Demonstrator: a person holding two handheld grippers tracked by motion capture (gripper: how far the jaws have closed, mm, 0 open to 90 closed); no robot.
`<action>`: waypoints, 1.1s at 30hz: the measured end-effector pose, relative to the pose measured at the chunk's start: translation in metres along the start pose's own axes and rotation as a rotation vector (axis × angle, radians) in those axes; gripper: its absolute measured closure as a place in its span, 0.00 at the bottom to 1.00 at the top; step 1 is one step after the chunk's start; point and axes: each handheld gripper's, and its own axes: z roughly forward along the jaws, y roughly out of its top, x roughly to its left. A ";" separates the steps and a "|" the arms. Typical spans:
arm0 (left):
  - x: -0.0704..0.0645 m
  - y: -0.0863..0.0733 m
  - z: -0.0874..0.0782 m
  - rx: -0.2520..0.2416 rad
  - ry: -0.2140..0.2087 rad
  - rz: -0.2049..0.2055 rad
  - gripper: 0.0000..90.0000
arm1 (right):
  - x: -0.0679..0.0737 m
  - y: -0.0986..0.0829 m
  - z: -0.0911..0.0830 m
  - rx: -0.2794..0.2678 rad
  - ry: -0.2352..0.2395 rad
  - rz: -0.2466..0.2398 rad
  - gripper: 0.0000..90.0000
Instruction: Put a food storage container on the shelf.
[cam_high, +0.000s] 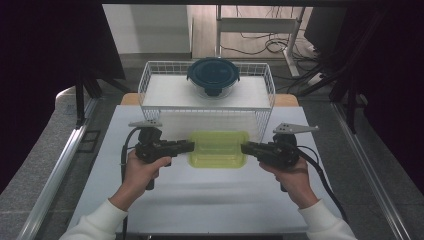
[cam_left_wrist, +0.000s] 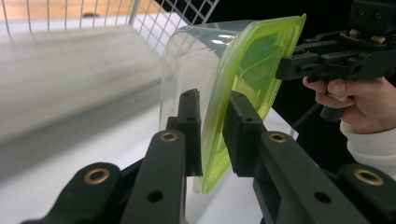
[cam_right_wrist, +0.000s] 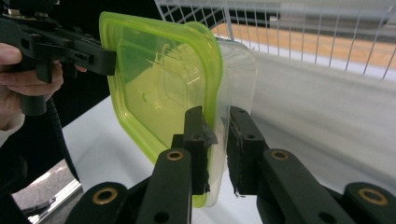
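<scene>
Box with green lid (cam_high: 218, 148) gripped at both ends: left tool (cam_high: 189, 146) and right tool (cam_high: 245, 148) each clamped on its rim. Judged about halfway: grasp done, still just in front of the wire basket (cam_high: 150, 80), placing left.

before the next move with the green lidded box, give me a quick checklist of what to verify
1. Left tool on the box: ok; its jaws straddle the green lid edge, though full clamping cannot be told.
2. Right tool on the opposite end: ok; its jaws straddle the rim of the clear box.
3. Lid seated on the box: ok in the high view; latch state cannot tell.
4. Box level between the tools: ok, it looks flat in the high view.
5. Wire basket ahead has room: ok; the round blue-lidded container sits at its back centre.
6. Box lifted off the table: cannot tell.
</scene>
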 end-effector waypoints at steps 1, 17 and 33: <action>0.000 0.003 -0.001 -0.002 0.000 0.006 0.86 | 0.000 0.005 -0.001 -0.004 0.000 -0.005 0.87; 0.003 0.069 -0.017 -0.040 -0.027 0.037 0.86 | -0.007 0.071 -0.007 -0.062 0.012 -0.031 0.87; 0.025 0.127 -0.016 -0.040 -0.070 0.004 0.86 | -0.025 0.131 -0.003 -0.076 0.013 -0.005 0.88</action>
